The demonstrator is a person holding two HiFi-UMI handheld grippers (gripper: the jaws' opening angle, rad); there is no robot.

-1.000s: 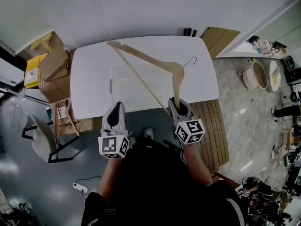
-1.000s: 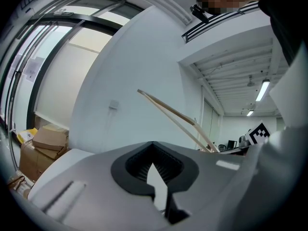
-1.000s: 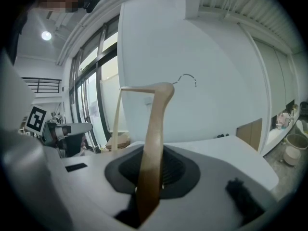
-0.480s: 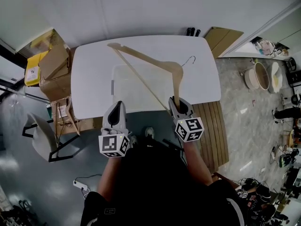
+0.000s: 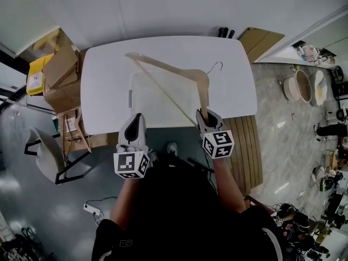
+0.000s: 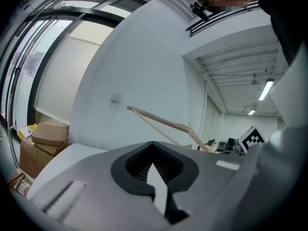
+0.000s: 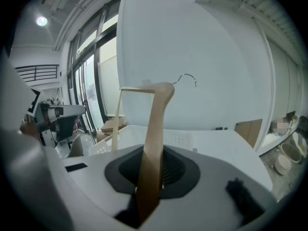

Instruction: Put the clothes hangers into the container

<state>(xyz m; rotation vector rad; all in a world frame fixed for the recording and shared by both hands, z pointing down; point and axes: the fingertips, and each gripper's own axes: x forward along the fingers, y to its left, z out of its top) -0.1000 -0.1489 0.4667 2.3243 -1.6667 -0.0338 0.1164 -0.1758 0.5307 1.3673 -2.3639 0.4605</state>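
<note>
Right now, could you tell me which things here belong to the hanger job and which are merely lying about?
Job: wooden hanger, clamped in the right gripper; clear container beneath it on the white table; left gripper, empty.
Lying about: cardboard boxes, chair, slatted board on the floor.

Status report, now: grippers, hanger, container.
Left gripper narrowly open, empty. Right gripper shut on one arm of the wooden hanger. Hanger above container on table, not yet in. Nothing blocking the container.
</note>
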